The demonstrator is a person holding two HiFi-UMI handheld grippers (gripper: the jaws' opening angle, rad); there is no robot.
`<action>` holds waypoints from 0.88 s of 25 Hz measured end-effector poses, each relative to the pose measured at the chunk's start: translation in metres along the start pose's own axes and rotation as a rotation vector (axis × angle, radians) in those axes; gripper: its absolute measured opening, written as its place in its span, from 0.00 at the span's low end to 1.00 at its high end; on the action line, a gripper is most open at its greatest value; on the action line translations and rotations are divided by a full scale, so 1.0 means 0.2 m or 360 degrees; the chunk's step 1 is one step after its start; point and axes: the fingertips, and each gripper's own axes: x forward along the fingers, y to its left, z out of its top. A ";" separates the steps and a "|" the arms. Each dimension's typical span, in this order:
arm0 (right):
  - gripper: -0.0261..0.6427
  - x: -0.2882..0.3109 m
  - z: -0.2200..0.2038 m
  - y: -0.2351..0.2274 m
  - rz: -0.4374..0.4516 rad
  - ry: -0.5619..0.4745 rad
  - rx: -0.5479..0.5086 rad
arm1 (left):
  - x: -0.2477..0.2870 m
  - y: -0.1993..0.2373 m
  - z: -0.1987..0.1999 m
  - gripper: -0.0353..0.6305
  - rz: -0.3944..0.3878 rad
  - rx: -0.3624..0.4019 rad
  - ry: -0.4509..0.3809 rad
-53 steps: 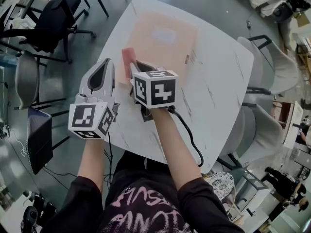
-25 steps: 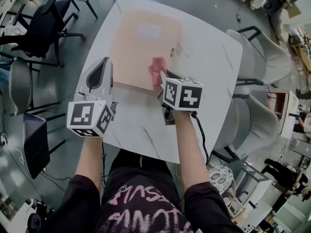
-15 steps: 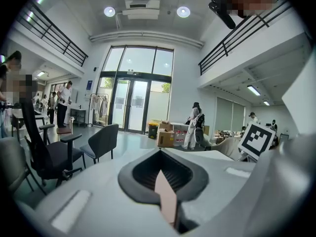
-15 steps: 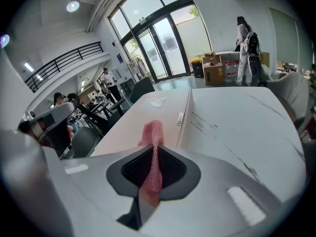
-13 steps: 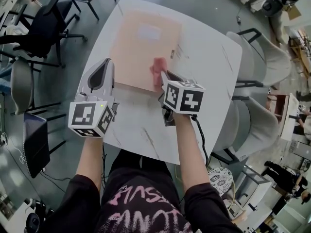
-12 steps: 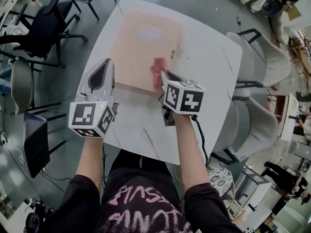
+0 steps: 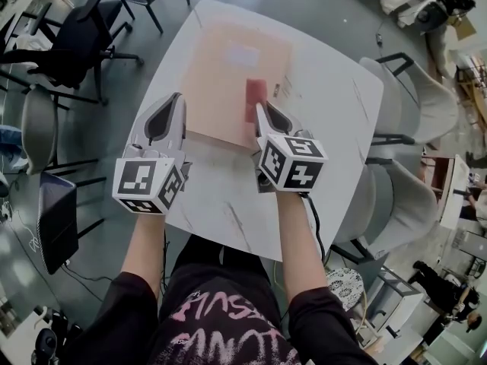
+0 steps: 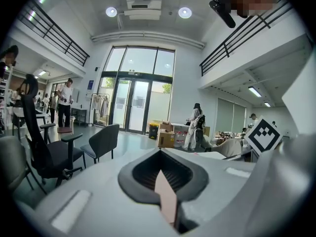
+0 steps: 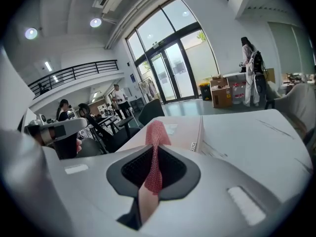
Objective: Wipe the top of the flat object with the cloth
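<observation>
Head view: right gripper [image 7: 260, 112] pinches cloth [image 7: 254, 94] over flat object [image 7: 219, 74]; chairs [image 7: 82, 38] flank table [image 7: 335, 109].

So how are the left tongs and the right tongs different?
The right tongs are pinching the red cloth, while the left tongs pinch nothing. The right tongs hold the cloth over the flat pink object, while the left tongs sit beside its left edge. Both tongs are shut, and both point away from the person.
</observation>
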 end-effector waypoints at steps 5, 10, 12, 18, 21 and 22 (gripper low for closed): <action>0.11 -0.01 0.04 0.02 0.0040 -0.0149 -0.0023 | 0.00 0.00 -0.01 0.05 -0.0009 0.0011 0.0010; 0.11 -0.02 0.07 0.04 0.0065 -0.0249 -0.0046 | 0.00 0.00 -0.01 0.05 -0.0007 0.0013 0.0012; 0.11 -0.03 0.08 0.04 0.0066 -0.0264 -0.0054 | 0.00 -0.01 -0.01 0.05 -0.0008 0.0014 0.0012; 0.11 -0.03 0.08 0.05 0.0083 -0.0265 -0.0062 | 0.00 0.01 -0.01 0.05 -0.0003 0.0006 0.0012; 0.11 -0.03 0.08 0.06 0.0092 -0.0268 -0.0063 | 0.00 0.02 -0.01 0.05 -0.0003 0.0003 0.0014; 0.11 -0.03 0.08 0.07 0.0093 -0.0271 -0.0066 | 0.01 0.02 -0.01 0.05 -0.0004 0.0002 0.0014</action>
